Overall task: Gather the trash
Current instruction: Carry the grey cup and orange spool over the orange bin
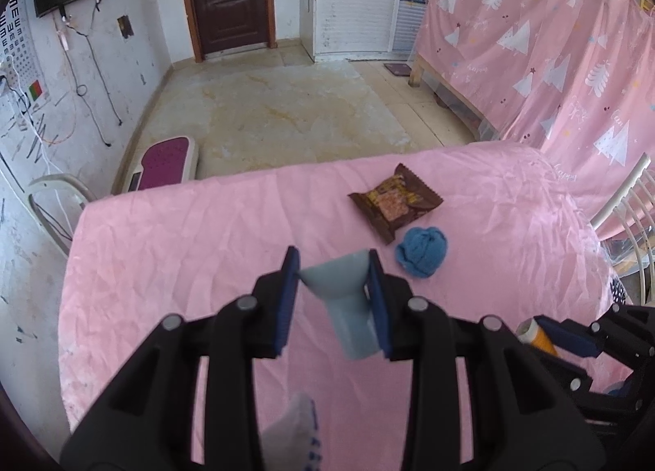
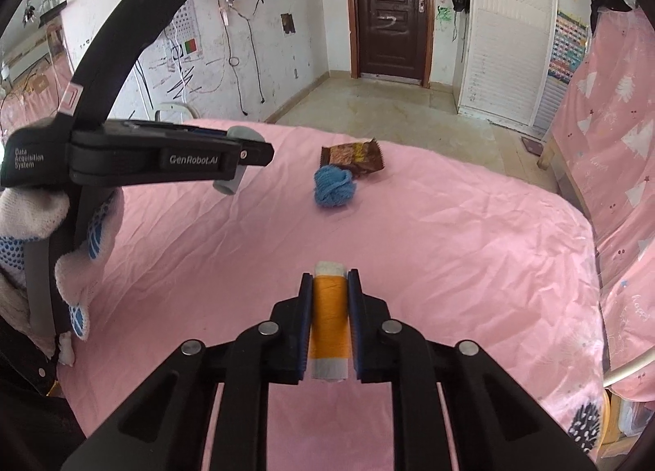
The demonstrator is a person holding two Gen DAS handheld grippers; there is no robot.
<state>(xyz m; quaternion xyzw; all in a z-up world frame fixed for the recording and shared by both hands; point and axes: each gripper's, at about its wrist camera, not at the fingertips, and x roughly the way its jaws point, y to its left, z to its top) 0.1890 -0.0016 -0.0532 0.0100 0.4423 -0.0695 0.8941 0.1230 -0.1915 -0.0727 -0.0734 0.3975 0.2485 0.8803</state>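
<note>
My left gripper is shut on a pale grey-blue funnel-shaped cup, held above the pink sheet. From the right wrist view the same left gripper hangs at the left with the cup in its jaws, a gloved hand on its handle. My right gripper is shut on an orange spool of thread with white ends; that spool also shows at the lower right of the left wrist view. A brown snack wrapper and a blue yarn ball lie on the sheet ahead.
The pink sheet covers a raised surface whose far edge drops to a tiled floor. A white chair stands at the left, a white rack and pink curtain at the right. A purple scale lies on the floor.
</note>
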